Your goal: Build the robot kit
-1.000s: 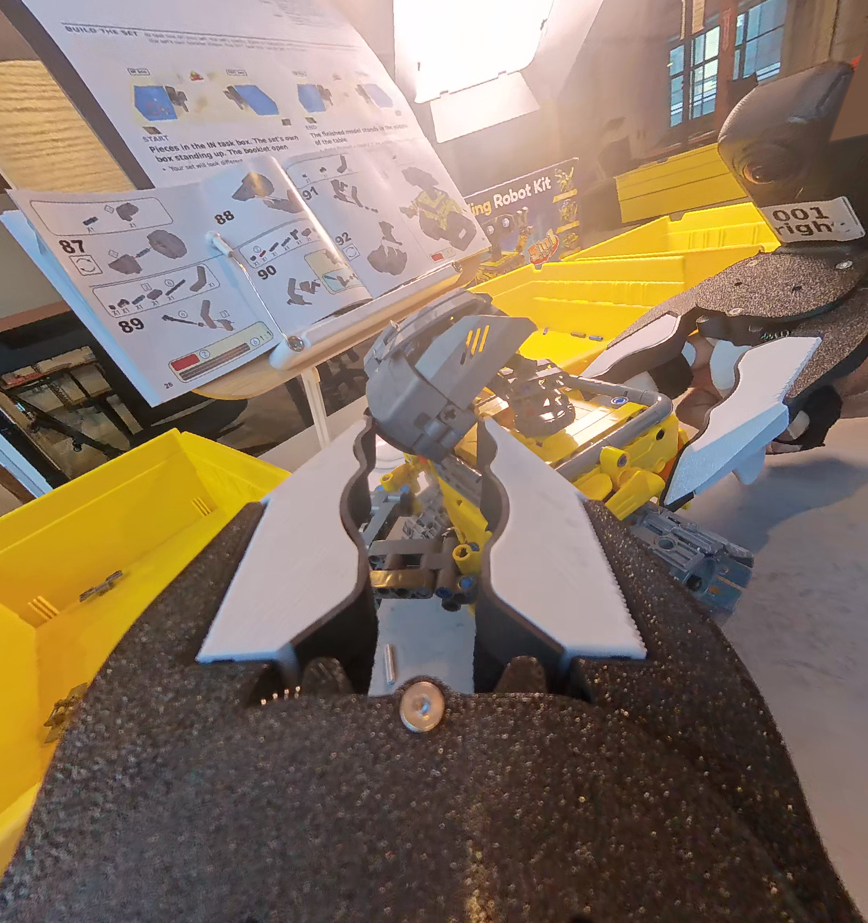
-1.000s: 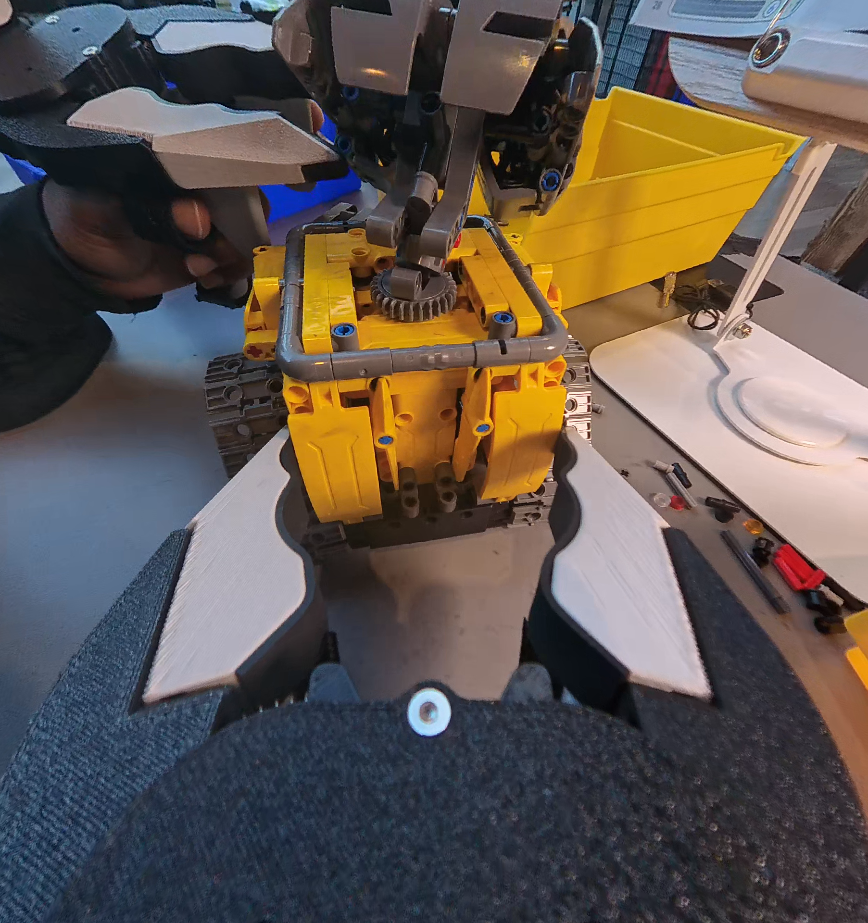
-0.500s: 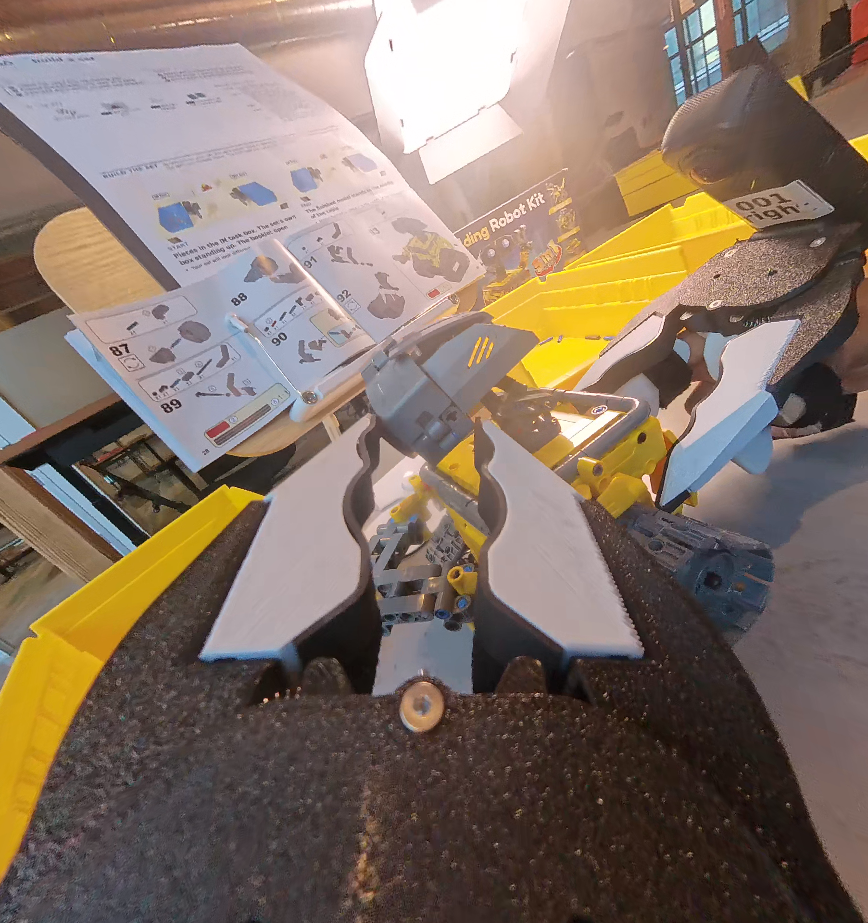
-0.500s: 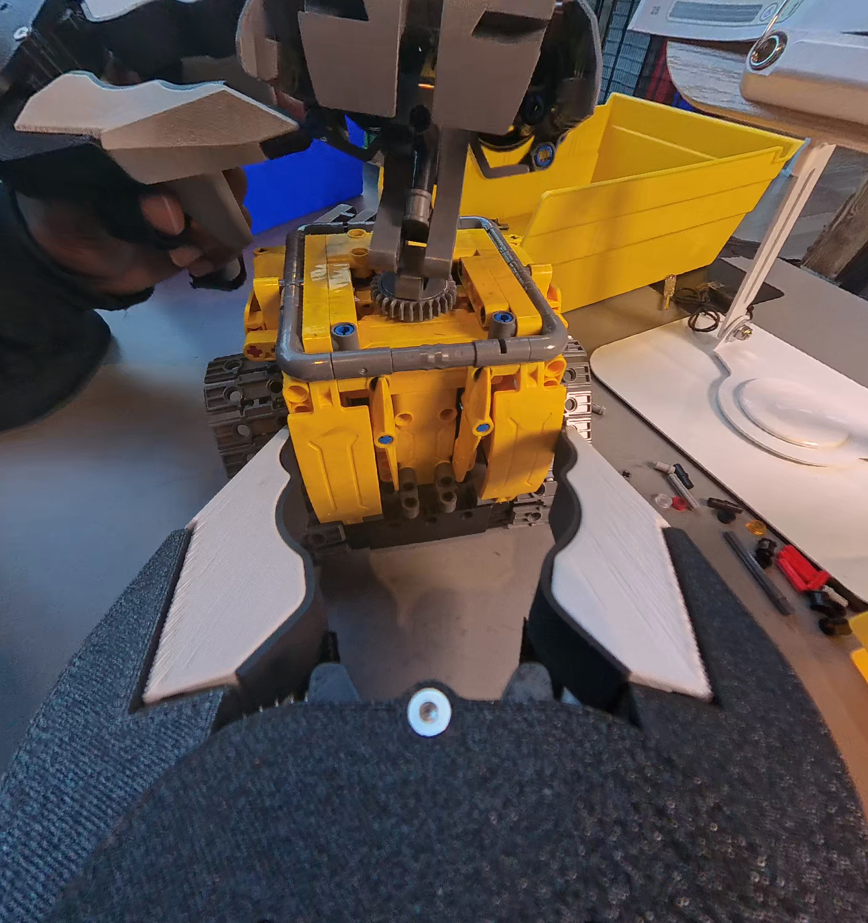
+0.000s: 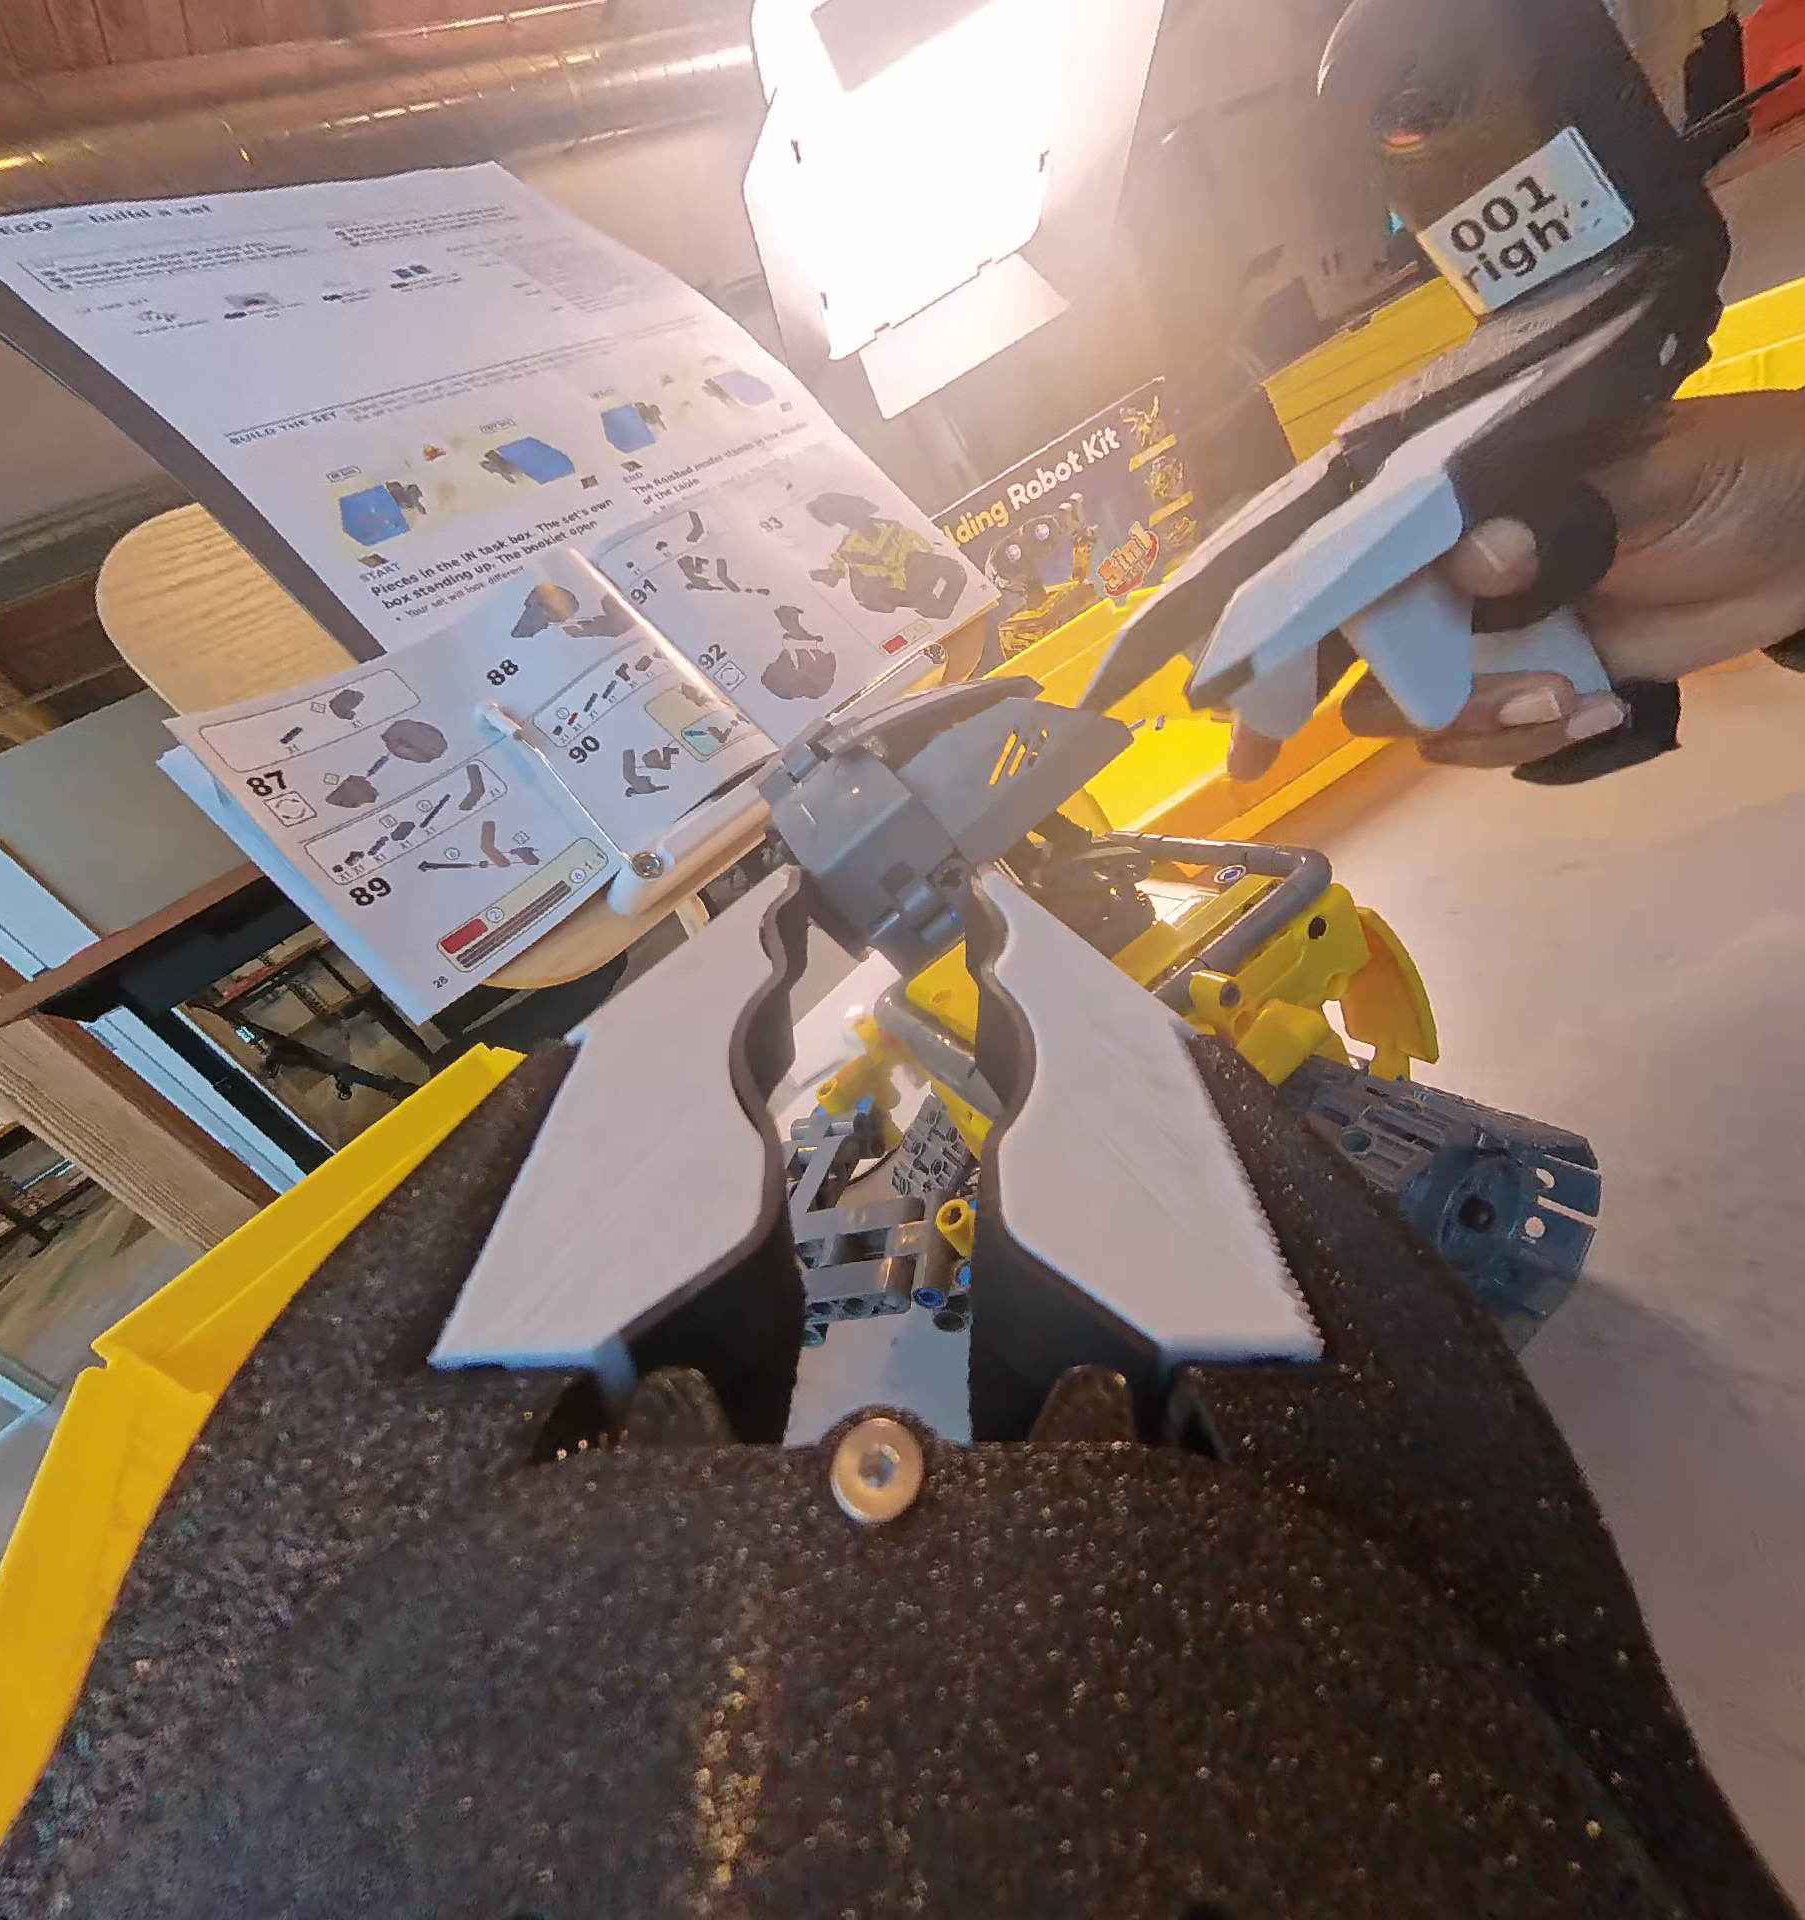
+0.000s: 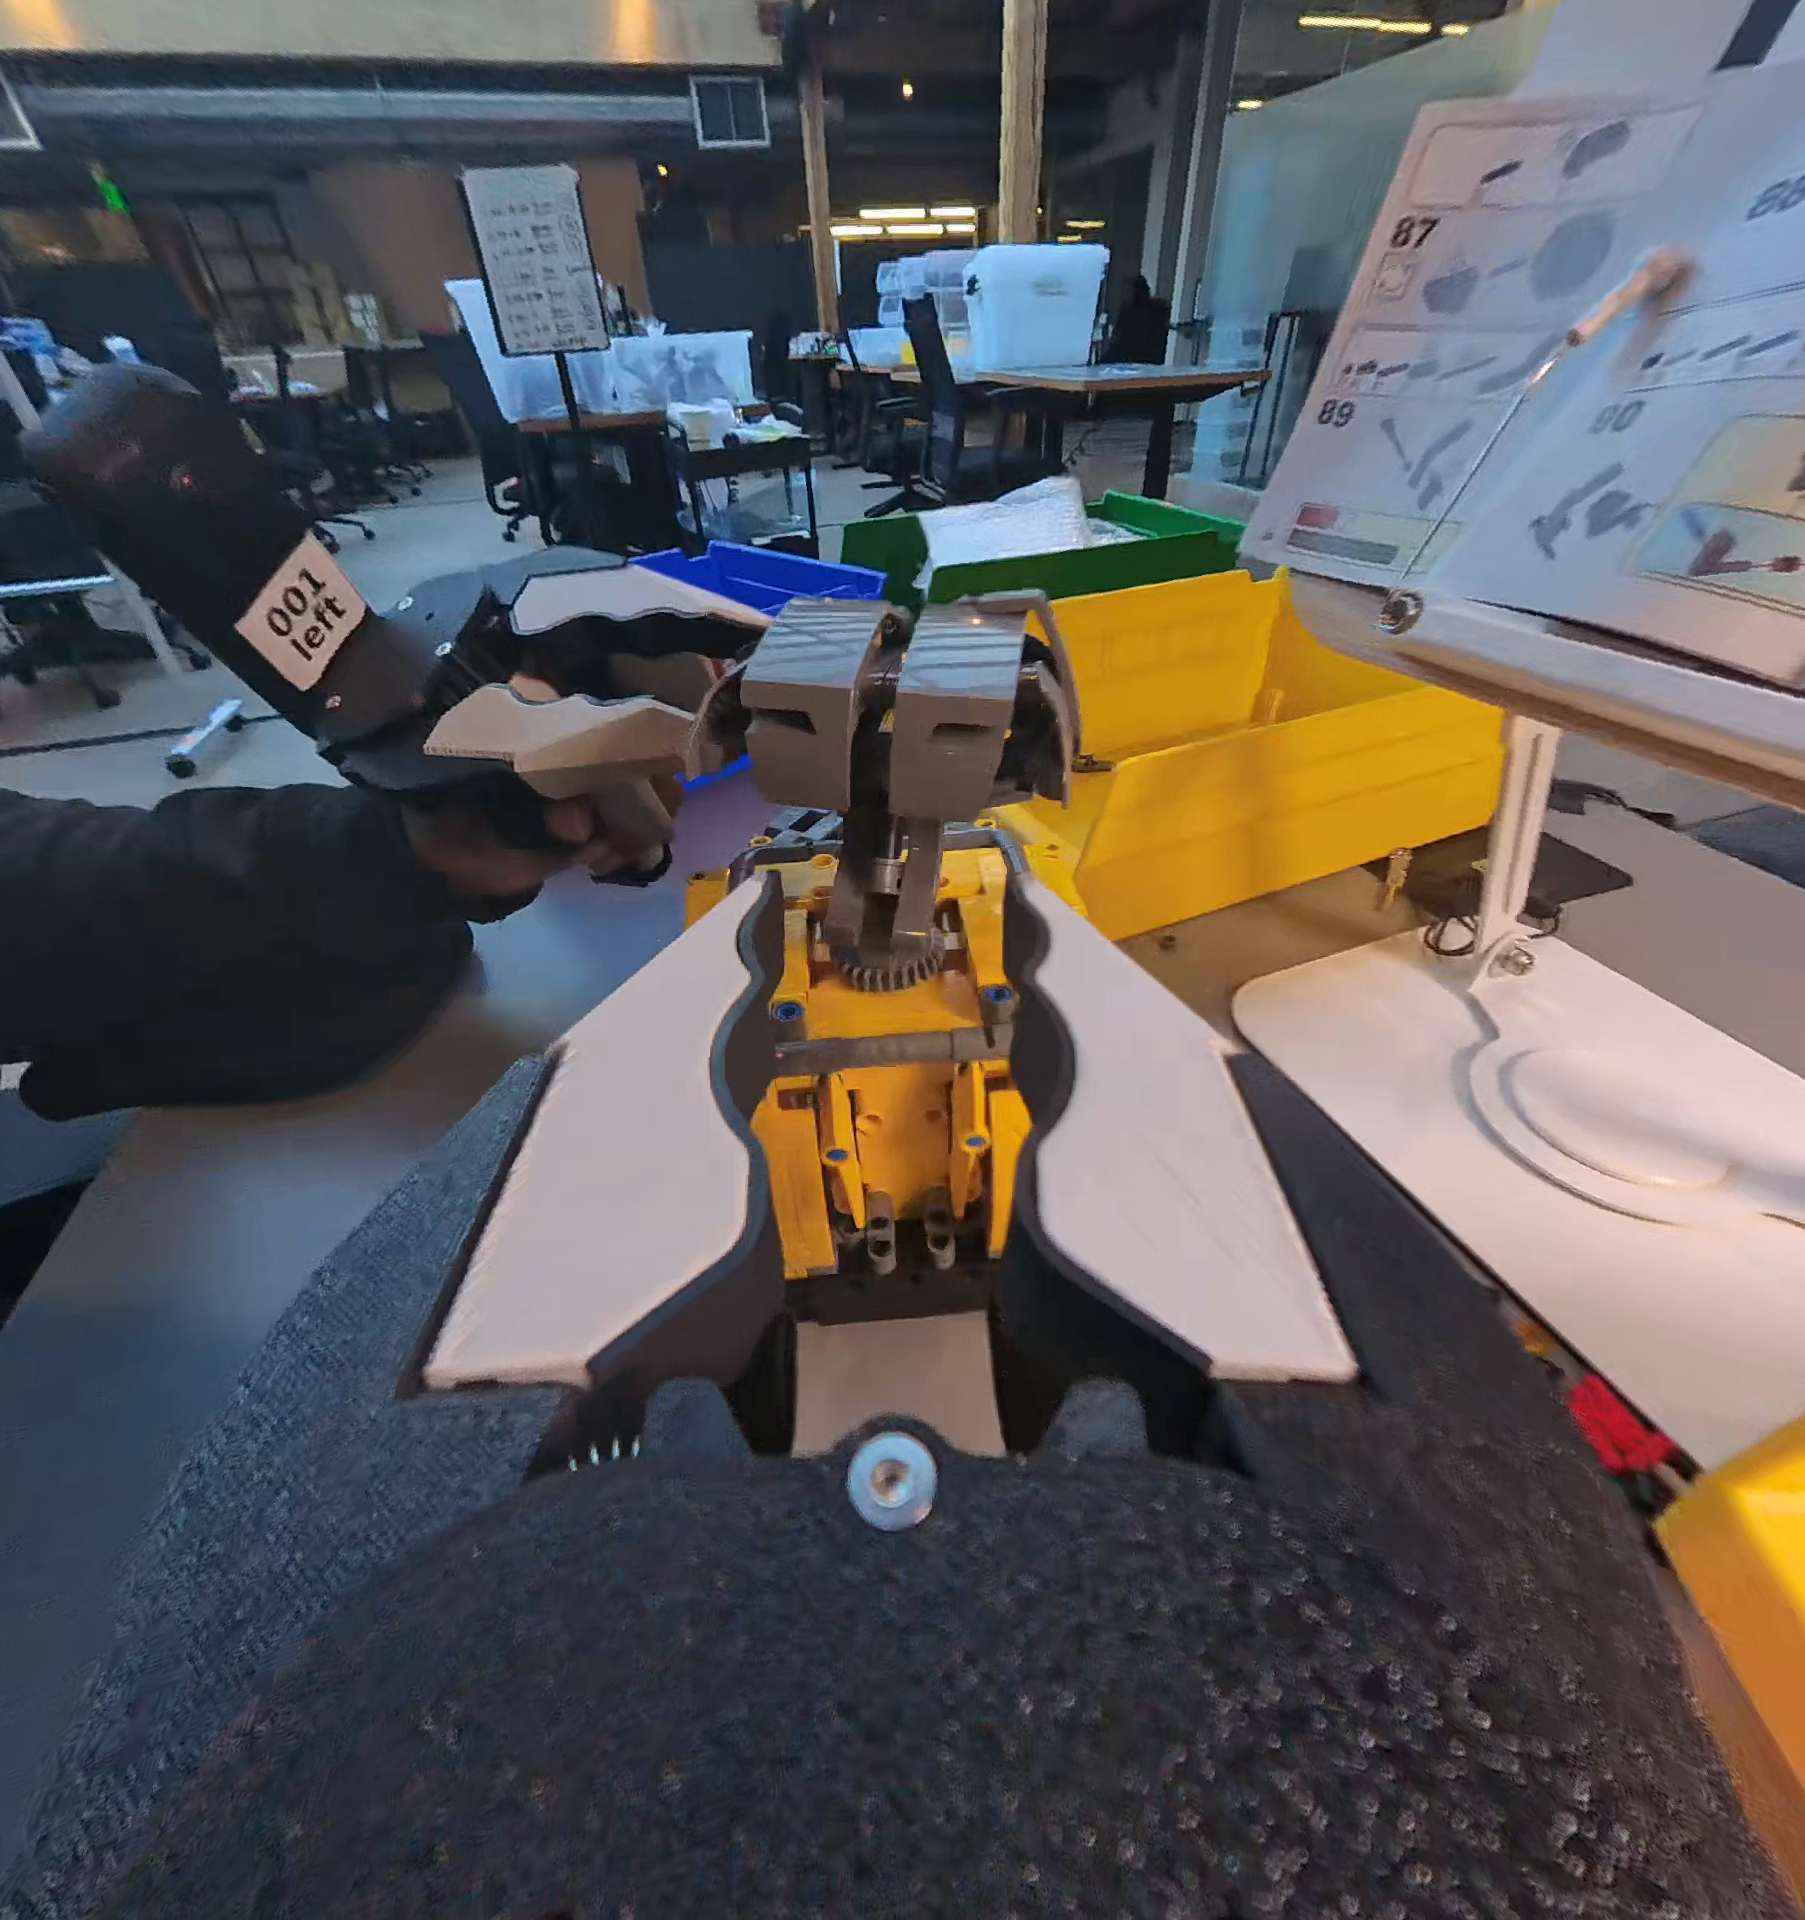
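Left claw (image 5: 877, 914) is closed on the grey head (image 5: 919, 810) of the yellow brick robot model (image 6: 887, 1122), pads pinching it from the side at the top of a thin neck. Right claw (image 6: 887, 914) is part-open and holds nothing; it hangs above and behind the model's body, fingers well apart, with no contact that I can see. The model stands on tracked feet (image 5: 1449, 1195) on the grey tabletop (image 6: 254, 1195). Just beyond it are a yellow bin (image 6: 1272, 758), a white stand (image 6: 1521, 831) holding an open instruction booklet (image 5: 441, 790), and small loose parts (image 6: 1615, 1434) at the right edge. Risks as I judge them: only the head is gripped and the body is unbraced, so any twist or pull could snap the neck joint or tip the model; a sideways swing could strike the stand; a dropped piece could scatter among the loose parts.
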Tool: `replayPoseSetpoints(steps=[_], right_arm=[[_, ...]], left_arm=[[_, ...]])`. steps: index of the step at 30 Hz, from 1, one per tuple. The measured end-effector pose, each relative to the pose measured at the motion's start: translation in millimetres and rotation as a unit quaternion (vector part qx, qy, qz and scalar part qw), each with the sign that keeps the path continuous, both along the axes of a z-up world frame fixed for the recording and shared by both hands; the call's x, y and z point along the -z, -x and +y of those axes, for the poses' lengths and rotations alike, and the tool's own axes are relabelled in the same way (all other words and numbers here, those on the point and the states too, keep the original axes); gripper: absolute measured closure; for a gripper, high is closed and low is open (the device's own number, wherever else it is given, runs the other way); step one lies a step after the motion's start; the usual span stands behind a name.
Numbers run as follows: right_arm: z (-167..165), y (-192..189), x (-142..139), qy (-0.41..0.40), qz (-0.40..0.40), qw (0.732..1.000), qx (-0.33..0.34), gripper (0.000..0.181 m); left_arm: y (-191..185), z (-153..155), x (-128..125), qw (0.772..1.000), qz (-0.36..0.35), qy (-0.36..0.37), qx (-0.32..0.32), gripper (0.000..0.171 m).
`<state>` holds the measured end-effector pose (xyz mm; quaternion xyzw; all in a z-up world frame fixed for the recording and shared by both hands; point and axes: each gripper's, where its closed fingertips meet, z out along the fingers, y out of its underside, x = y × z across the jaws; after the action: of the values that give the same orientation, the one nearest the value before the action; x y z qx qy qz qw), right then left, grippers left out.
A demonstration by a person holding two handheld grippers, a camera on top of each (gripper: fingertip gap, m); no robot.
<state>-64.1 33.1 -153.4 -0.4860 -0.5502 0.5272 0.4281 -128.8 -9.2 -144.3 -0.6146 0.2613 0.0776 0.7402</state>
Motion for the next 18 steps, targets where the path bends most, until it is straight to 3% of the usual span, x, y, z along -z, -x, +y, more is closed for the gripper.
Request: replayPoseSetpoints(steps=[2, 7, 11, 15, 18], right_arm=[[-5, 14, 11, -0.015, -0.017, 1.0, 0.014, 0.144], [-6, 31, 7, 0.005, -0.003, 1.0, 0.027, 0.162], [-6, 34, 8, 0.018, 0.011, 1.0, 0.003, 0.174], [-5, 34, 8, 0.122, 0.005, 0.991, -0.052, 0.175], [-5, 35, 10, 0.237, -0.017, 0.966, -0.103, 0.175]], left_arm=[[0, 0, 0, 1.0, 0.002, 0.0, -0.002, 0.143], [-2, -1, -1, 1.0, 0.002, -0.002, 0.0, 0.145], [-1, -1, -1, 1.0, 0.001, -0.002, -0.001, 0.148], [-1, 0, -1, 1.0, 0.0, -0.002, -0.001, 0.148], [0, 0, -1, 1.0, -0.004, -0.001, -0.002, 0.148]])
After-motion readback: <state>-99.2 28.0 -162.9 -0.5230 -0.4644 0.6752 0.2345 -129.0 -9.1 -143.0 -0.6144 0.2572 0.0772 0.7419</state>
